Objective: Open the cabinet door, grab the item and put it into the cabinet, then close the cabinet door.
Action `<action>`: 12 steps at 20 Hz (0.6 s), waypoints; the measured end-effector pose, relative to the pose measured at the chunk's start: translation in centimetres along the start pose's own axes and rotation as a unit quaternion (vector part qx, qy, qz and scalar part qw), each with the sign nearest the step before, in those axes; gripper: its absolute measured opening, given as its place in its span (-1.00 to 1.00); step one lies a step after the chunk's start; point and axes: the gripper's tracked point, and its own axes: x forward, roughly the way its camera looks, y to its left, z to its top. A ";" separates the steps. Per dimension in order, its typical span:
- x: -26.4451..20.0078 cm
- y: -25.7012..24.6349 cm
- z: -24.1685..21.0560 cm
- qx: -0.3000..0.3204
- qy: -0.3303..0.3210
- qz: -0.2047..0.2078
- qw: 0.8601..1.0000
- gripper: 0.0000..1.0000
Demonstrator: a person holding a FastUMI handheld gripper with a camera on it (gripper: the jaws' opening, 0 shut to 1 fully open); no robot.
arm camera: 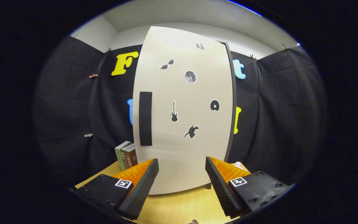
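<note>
Claw [182,174] gapes wide, holding nothing, before upright shut cabinet door [185,124], its handle [145,118] vertical.

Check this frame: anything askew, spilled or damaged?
Nothing stands out. The cabinet door is shut, its handle and stickers intact, books upright beside it. The gripper is open with nothing between the fingers.

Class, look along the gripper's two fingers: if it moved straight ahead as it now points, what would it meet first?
Most likely the closed cabinet door: the open gripper faces its lower part, nothing between the fingers. Depth is hard to judge.
</note>
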 end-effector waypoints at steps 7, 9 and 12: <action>1.0 -2.6 1.6 -0.038 -0.022 -0.031 0.999 0.95; 1.4 -2.0 2.4 -0.036 -0.035 -0.021 0.999 0.95; 2.0 -2.2 3.0 -0.052 -0.045 -0.024 0.997 0.95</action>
